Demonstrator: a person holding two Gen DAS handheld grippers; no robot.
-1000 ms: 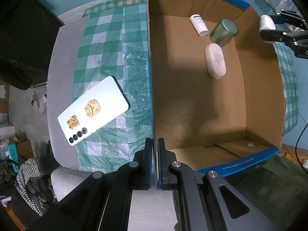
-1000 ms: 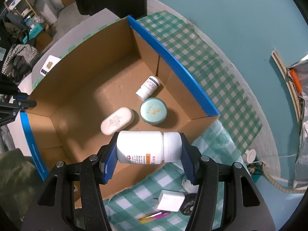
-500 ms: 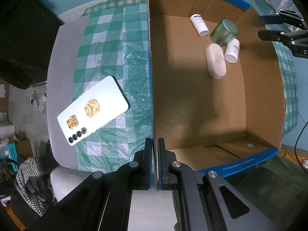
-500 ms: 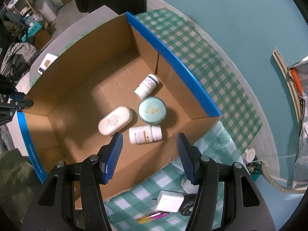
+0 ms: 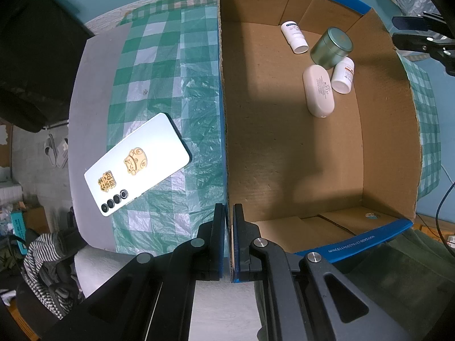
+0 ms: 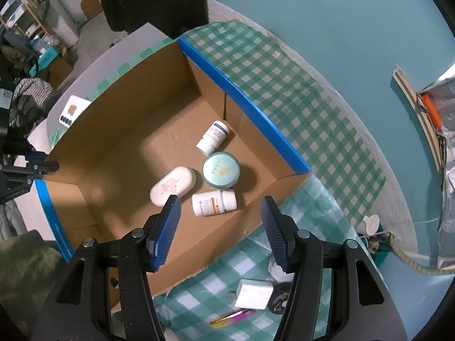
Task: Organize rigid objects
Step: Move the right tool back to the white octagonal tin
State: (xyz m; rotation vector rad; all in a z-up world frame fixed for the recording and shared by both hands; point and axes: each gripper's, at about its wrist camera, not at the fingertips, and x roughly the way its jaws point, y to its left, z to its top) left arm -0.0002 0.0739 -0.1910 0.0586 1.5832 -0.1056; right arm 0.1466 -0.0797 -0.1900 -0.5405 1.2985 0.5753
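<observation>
Where the right gripper (image 6: 220,221) hangs with its jaws spread wide and empty, a white pill bottle with an orange label (image 6: 213,203) lies on its side on the box floor, just ahead of and between those jaws.

Item: teal round tin (image 6: 221,169), upright, touching the bottle's far side. Item: white oval case (image 6: 173,185), flat, ahead of the left jaw, beside the tin. Item: second white bottle with a blue-edged label (image 6: 213,137), on its side, beyond the tin near the far corner.

Container: cardboard box (image 6: 241,99), open-topped, blue tape along its rims. The left gripper (image 5: 229,221) has its jaws clenched on the box's near wall, one jaw outside, one inside.

Outside the box, left of the left gripper's jaws: white phone (image 5: 136,164), face down, gold stickers on its back, lying on a green checked cloth (image 5: 159,65) over the tabletop (image 5: 85,85).

Below the right gripper's right jaw, on the cloth: white charger block (image 6: 254,295) and a pink-and-yellow pen-like thing (image 6: 231,316).
</observation>
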